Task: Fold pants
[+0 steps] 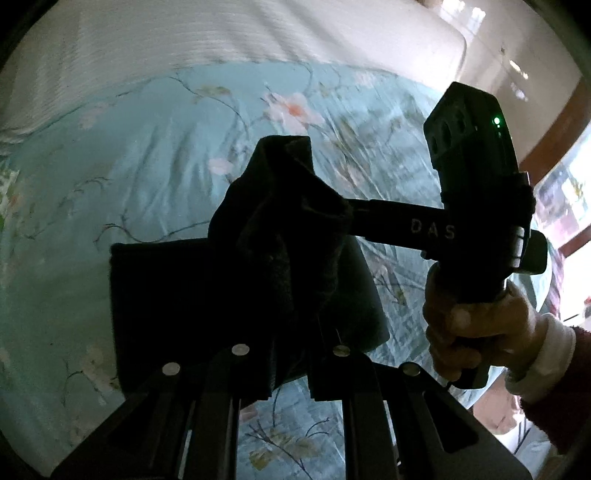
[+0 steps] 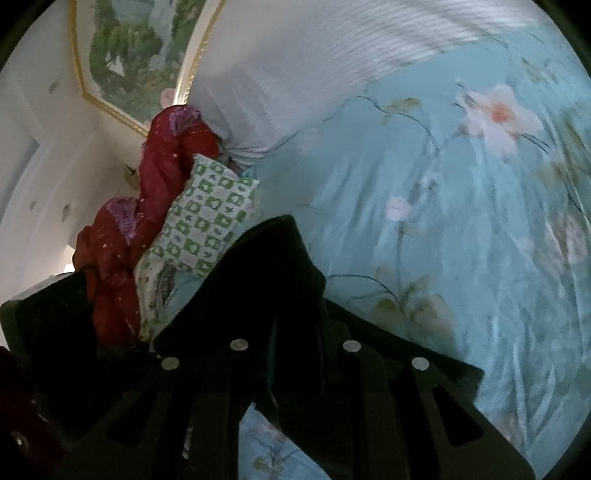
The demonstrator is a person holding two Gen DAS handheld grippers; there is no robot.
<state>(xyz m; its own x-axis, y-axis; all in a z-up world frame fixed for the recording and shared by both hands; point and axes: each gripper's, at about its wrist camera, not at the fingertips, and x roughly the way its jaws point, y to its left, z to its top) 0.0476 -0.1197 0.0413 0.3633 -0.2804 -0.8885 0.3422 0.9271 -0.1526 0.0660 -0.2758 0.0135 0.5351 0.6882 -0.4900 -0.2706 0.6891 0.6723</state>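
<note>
1. The dark pants (image 1: pixel 258 258) are held bunched above the floral bedspread (image 1: pixel 110 184), pinched by the left gripper (image 1: pixel 291 354) and the right gripper (image 1: pixel 347 214).
2. Both pinches should be kept level while the fold is lowered flat.

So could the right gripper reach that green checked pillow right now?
Probably not yet: the right gripper looks shut on the dark pants, which hang between it and the green checked pillow.

A bed fills both views — pale blue floral bedspread (image 2: pixel 424 184), white ribbed cover (image 1: pixel 184 33) beyond; a gold-framed landscape painting (image 2: pixel 129 48) hangs on the white wall (image 2: pixel 33 155).
</note>
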